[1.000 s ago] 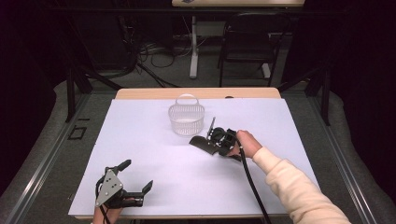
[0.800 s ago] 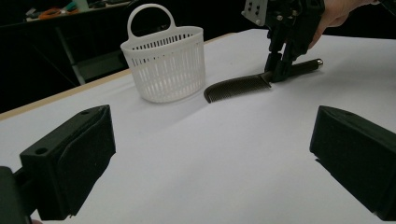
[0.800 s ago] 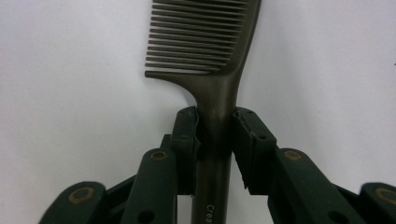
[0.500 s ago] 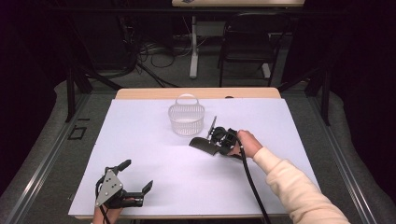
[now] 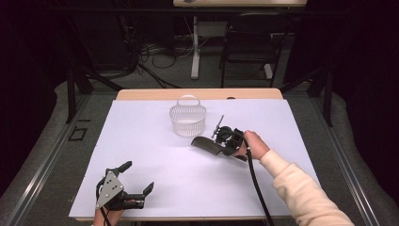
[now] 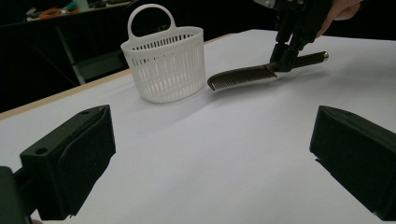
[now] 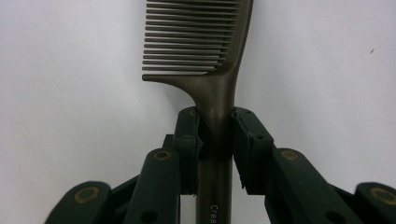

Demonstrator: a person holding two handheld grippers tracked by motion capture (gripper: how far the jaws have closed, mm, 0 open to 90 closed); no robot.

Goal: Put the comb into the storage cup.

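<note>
A dark comb [image 5: 206, 144] [image 6: 243, 76] [image 7: 201, 42] hangs just above the white table sheet, right of a white slatted basket [image 5: 187, 118] [image 6: 164, 63]. My right gripper [image 5: 225, 145] [image 6: 283, 60] [image 7: 215, 135] is shut on the comb's handle, its two jaws pressed against either side of it. The comb's toothed end points toward the basket. My left gripper [image 5: 139, 178] [image 6: 212, 158] rests near the table's front left edge, open, with nothing between its fingers. The basket looks empty from above.
A white sheet [image 5: 155, 155] covers the wooden table [image 5: 141, 94]. Beyond the table's far edge stand a chair [image 5: 249, 42] and cables on the floor. A person's cream sleeve [image 5: 301, 193] reaches in from the lower right.
</note>
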